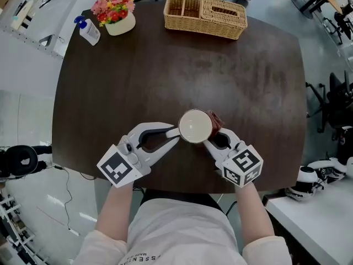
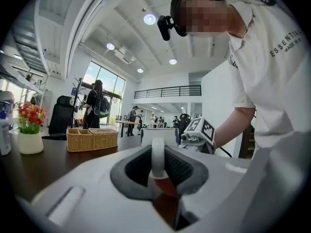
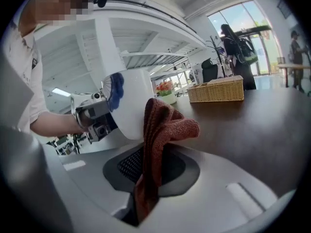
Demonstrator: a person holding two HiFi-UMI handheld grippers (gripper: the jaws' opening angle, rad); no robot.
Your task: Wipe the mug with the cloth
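Observation:
A white mug (image 1: pixel 194 126) is held upright near the table's front edge. My left gripper (image 1: pixel 175 133) is shut on its handle (image 2: pixel 157 157), which stands between the jaws in the left gripper view. My right gripper (image 1: pixel 211 138) is shut on a reddish-brown cloth (image 1: pixel 215 120), and the cloth (image 3: pixel 160 130) is pressed against the mug's right side (image 3: pixel 131 106). The mug's body (image 2: pixel 160 136) shows just beyond the left jaws. A blue mark on the mug (image 3: pixel 115 90) faces the right gripper's camera.
The dark wooden table (image 1: pixel 165 65) carries a wicker basket (image 1: pixel 205 16) at the back, a white pot of flowers (image 1: pixel 116 12) and a spray bottle (image 1: pixel 88 31) at the back left. People stand far off in the hall.

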